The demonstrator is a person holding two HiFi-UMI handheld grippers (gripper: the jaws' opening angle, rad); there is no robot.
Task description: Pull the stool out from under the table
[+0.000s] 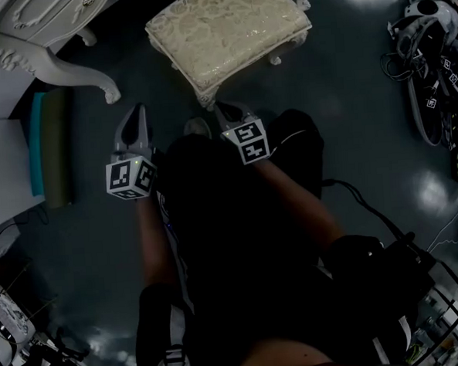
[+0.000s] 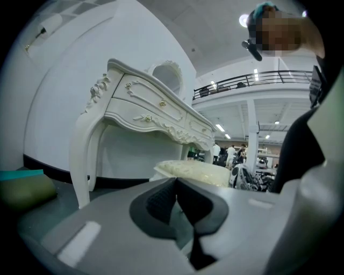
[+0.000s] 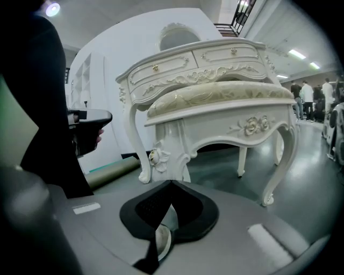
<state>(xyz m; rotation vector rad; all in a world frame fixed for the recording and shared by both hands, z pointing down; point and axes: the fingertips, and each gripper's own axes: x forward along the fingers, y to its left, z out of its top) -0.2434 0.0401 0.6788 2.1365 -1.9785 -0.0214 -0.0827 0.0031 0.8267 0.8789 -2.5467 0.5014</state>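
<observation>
The white carved stool [image 1: 227, 27] with its cream brocade cushion stands on the dark floor at the top of the head view, beside the white dressing table [image 1: 59, 69]. In the right gripper view the stool [image 3: 215, 96] stands in front of the table [image 3: 188, 64], its near corner leg just beyond my right gripper [image 3: 171, 183]. That gripper [image 1: 224, 109] is shut, with nothing between its tips. My left gripper [image 1: 138, 113] hangs left of the stool, over bare floor, also shut and empty. The left gripper view shows the table [image 2: 150, 107] and the cushion [image 2: 196, 172] past the left gripper [image 2: 176, 181].
A rolled green and teal mat [image 1: 53, 146] lies against the wall by the table leg. A heap of cables and marked gear [image 1: 431, 73] lies at the right. The person's dark legs fill the lower middle. Other people stand far off in the hall.
</observation>
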